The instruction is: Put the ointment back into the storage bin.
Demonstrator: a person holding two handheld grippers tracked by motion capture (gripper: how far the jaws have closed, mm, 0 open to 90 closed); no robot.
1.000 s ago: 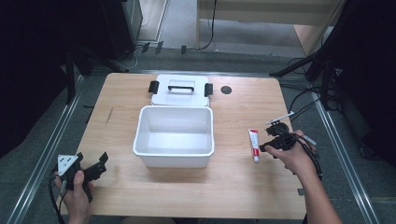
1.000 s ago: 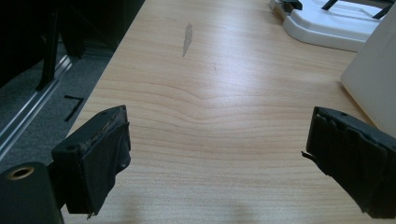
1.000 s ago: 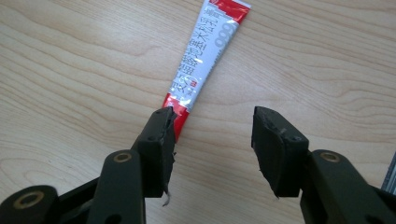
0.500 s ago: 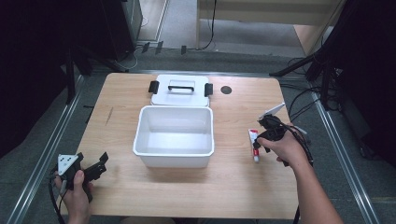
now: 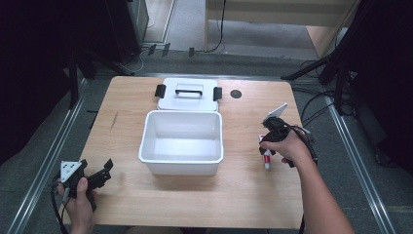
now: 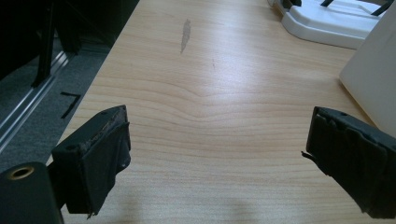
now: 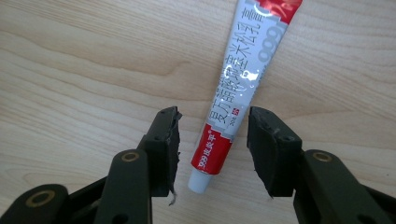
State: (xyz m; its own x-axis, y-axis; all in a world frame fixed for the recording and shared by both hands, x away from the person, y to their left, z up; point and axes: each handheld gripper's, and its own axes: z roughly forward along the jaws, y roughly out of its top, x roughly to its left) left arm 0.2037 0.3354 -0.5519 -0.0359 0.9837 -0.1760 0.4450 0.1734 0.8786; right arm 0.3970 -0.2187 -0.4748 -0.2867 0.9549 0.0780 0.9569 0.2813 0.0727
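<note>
My right gripper straddled the red-and-white toothpaste tube, jaws narrowly parted either side, untouching. Apparently mid-grasp; closing seemed next. Left jaws gaped wide.

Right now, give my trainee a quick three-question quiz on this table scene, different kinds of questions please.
1. True or false: the right tool has its jaws on either side of the tube, not yet closed on it.
2. Multiple choice: the lid lies A) on the bin, B) on the table behind the bin, C) in the left tool.
3. Fill in: the left tool is open and holds ____.

Key: 1 true; 2 B; 3 nothing.
</note>
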